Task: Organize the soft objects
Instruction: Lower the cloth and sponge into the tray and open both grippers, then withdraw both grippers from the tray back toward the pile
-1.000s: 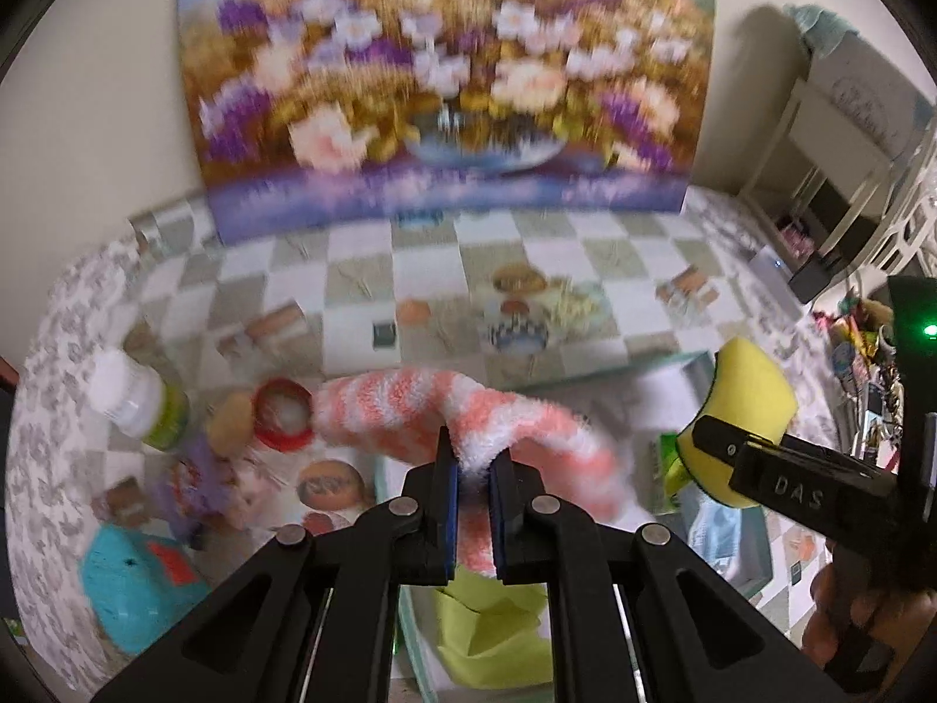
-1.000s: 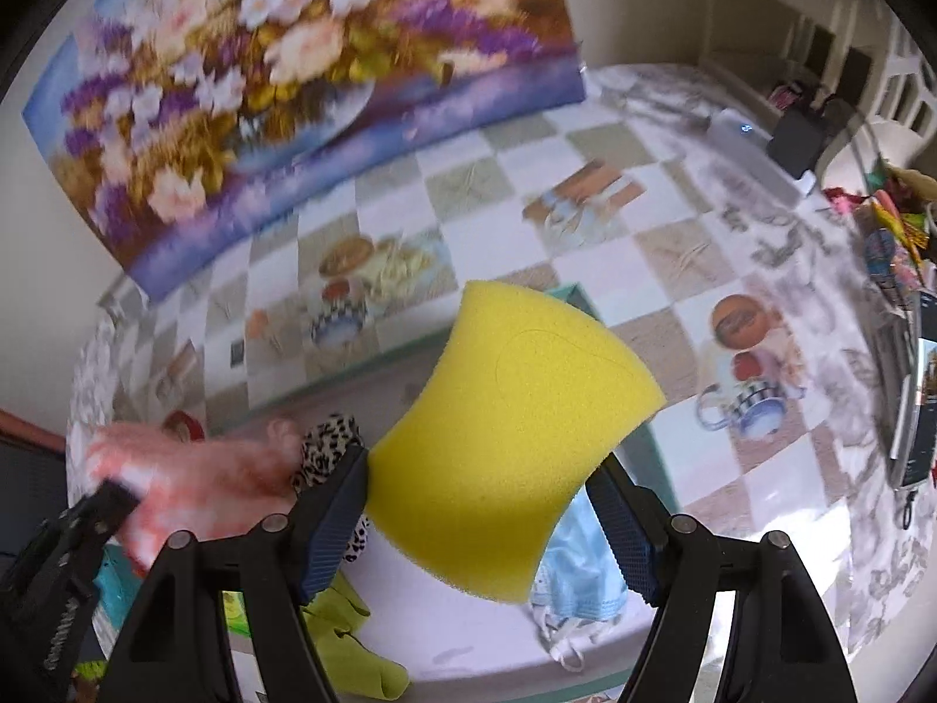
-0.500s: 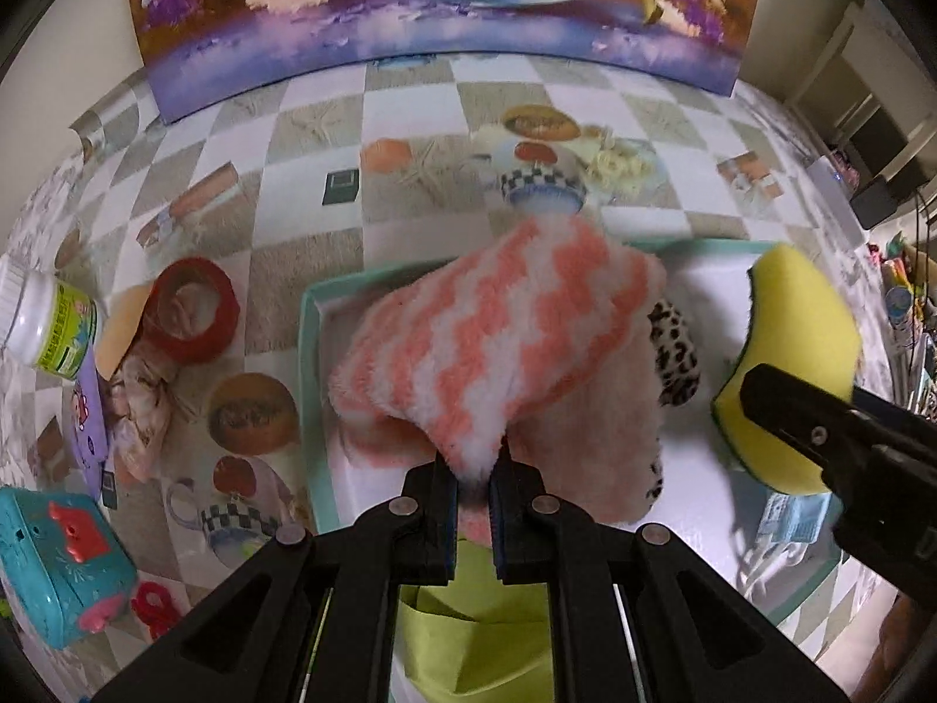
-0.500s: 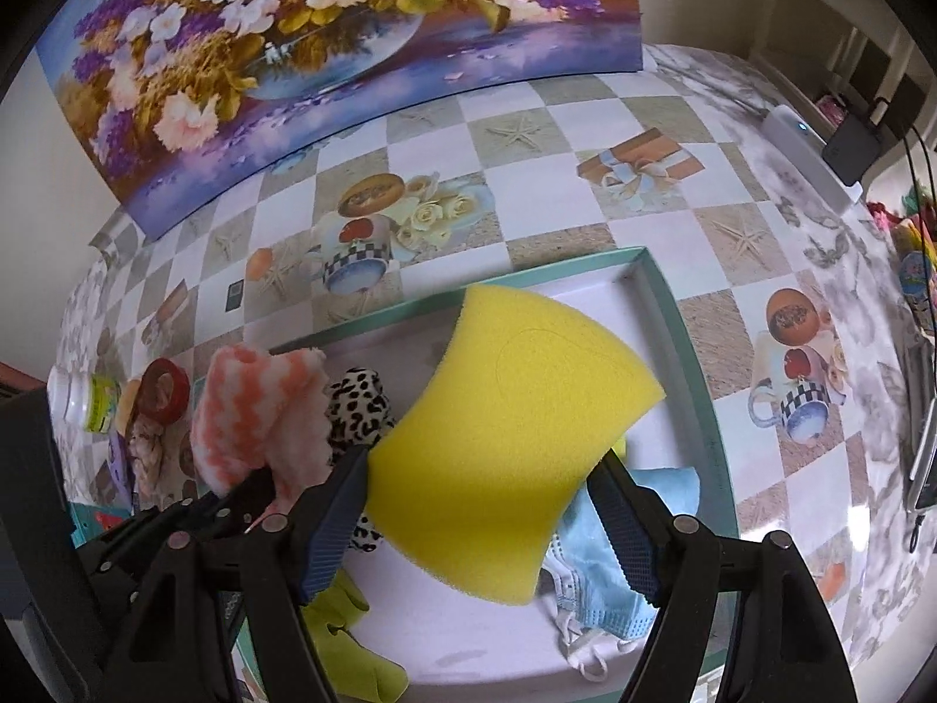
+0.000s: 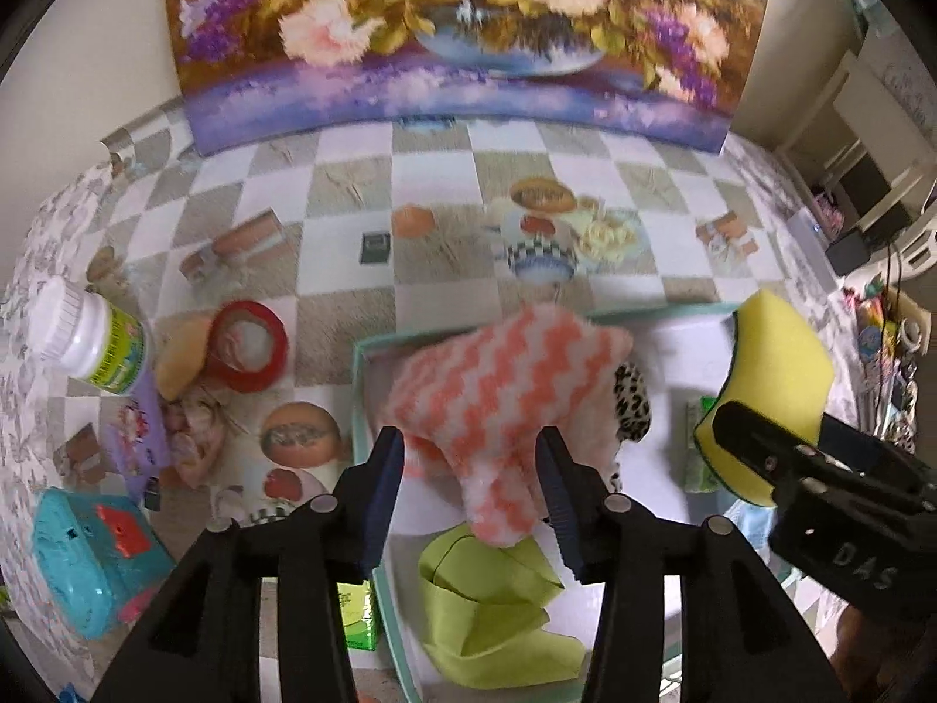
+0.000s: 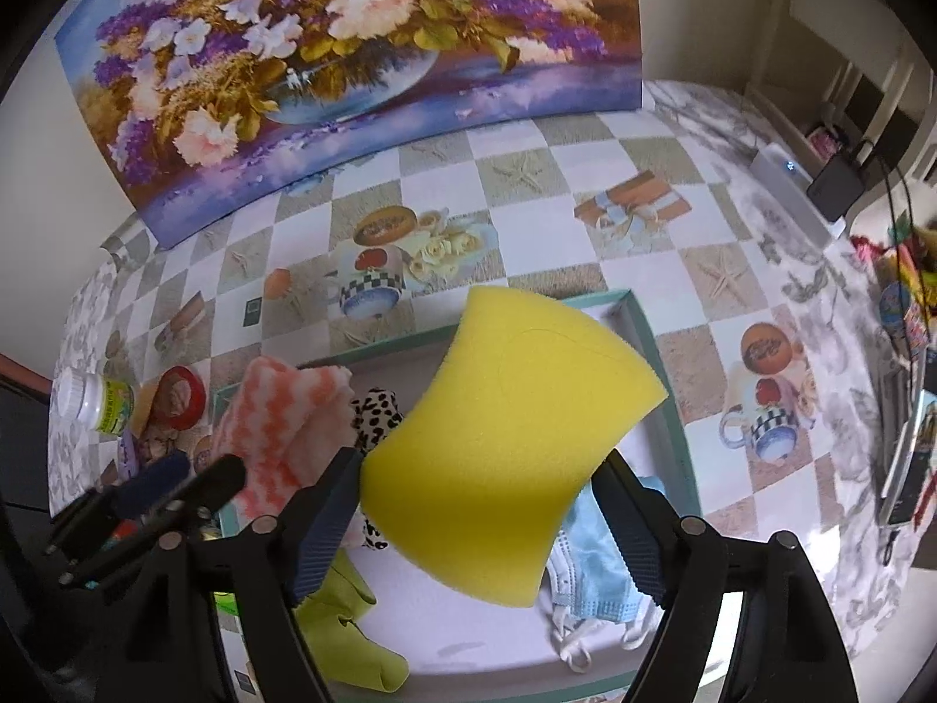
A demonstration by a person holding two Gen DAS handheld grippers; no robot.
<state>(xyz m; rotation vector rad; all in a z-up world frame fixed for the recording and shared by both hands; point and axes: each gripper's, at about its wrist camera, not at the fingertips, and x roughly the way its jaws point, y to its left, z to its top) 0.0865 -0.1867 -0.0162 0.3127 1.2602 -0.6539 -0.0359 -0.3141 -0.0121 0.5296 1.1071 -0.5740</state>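
My left gripper (image 5: 471, 495) is open above the near left part of the teal-rimmed white tray (image 5: 358, 386). The pink-and-white zigzag fluffy sock (image 5: 503, 392) lies loose in the tray between and beyond its fingers; it also shows in the right wrist view (image 6: 281, 422). My right gripper (image 6: 474, 518) is shut on a yellow sponge (image 6: 515, 451) and holds it above the tray (image 6: 650, 351). That sponge shows at the right of the left wrist view (image 5: 773, 386). In the tray lie a leopard-print cloth (image 6: 378, 419), a lime-green cloth (image 5: 498, 615) and a light blue face mask (image 6: 591, 574).
On the checked tablecloth left of the tray are a white bottle with a green label (image 5: 88, 345), a red tape roll (image 5: 249, 345), a purple item (image 5: 137, 433) and a teal toy (image 5: 88, 562). A flower painting (image 6: 351, 58) stands at the back. Clutter lies at the right edge (image 6: 902, 316).
My left gripper has opened and let go of the zigzag sock, which now rests in the tray. The right gripper still holds the sponge above the tray.
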